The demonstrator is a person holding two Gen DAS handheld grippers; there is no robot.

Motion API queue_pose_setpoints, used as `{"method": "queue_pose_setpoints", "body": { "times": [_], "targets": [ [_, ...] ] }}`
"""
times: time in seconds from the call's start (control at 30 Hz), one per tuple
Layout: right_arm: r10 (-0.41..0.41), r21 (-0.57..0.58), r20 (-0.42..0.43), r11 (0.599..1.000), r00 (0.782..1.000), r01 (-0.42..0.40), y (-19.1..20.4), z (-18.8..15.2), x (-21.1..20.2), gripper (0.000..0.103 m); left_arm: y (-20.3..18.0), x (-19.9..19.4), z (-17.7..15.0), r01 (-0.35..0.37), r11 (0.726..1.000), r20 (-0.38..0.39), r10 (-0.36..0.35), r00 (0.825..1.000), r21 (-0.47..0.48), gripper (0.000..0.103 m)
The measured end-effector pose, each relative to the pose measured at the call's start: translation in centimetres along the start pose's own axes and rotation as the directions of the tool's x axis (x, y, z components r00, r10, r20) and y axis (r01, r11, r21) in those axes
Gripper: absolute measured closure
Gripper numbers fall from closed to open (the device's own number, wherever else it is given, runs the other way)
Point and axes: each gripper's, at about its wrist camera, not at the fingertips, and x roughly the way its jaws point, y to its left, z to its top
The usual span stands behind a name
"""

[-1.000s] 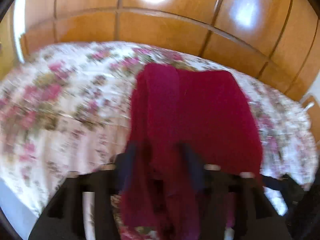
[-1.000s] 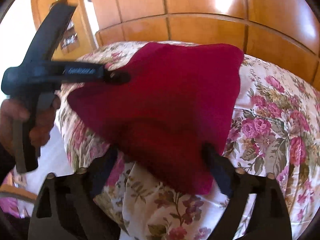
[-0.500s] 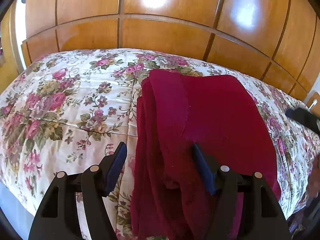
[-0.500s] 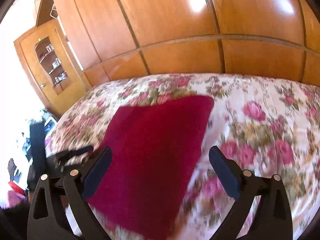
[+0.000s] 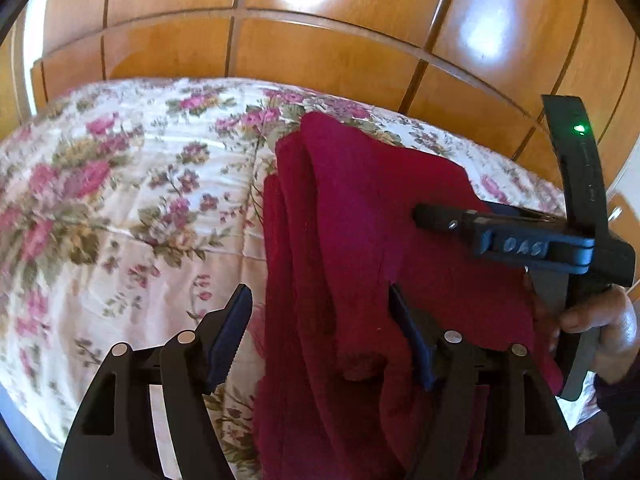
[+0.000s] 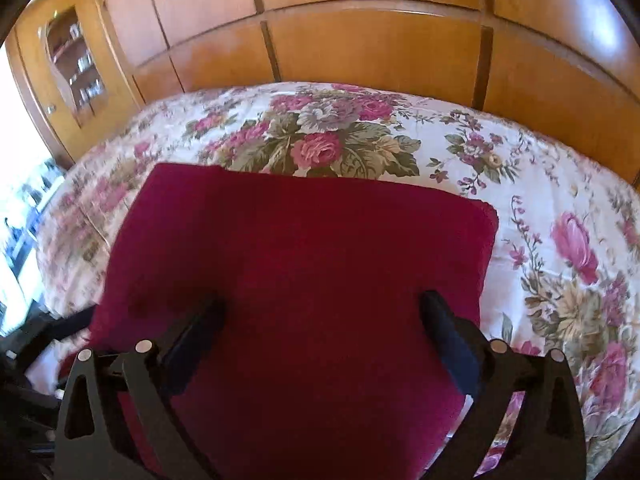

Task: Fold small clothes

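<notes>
A dark red garment (image 5: 360,264) lies folded on the floral bedspread (image 5: 120,208). In the left wrist view its left edge shows stacked folds. My left gripper (image 5: 320,304) is open, its jaws apart over the near left part of the garment and holding nothing. My right gripper (image 6: 320,312) is open above the flat red garment (image 6: 304,264), which fills the space between its fingers. The right gripper also shows in the left wrist view (image 5: 420,214), coming in from the right over the garment, held by a hand (image 5: 604,320).
Glossy wooden wardrobe panels (image 5: 320,52) run behind the bed. A wooden cabinet with a glass door (image 6: 76,64) stands at the far left in the right wrist view. The bed's near edge (image 5: 24,412) drops off at the lower left.
My left gripper let go of the garment and opened. The garment dropped flat onto the bed. My right gripper moved back over the garment and now reaches in from the right.
</notes>
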Motion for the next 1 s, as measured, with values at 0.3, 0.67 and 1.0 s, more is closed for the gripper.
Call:
{"method": "queue_pose_setpoints", "body": {
  "times": [0.3,0.67,1.0],
  "targets": [
    [0.149,0.238,0.083,0.957,0.985,-0.165,-4.8,-3.8,-4.9,0.003,3.8,1.5,-0.9,0.261,0.943,-0.019,-0.271,0.962,-0.205,0.037],
    [0.394,0.345,0.089,0.849,0.915,-0.399,-6.0,-6.1,-2.9,0.035,4.6,1.1,-1.8,0.398,0.885,0.019,-0.406,0.914,-0.243,0.056],
    [0.343,0.284,0.125,0.887,0.931,-0.365,-4.7,-6.8,-7.1,0.060,2.8,-1.0,-2.5,0.422,0.874,0.035,-0.426,0.904,-0.240,0.059]
  ]
}}
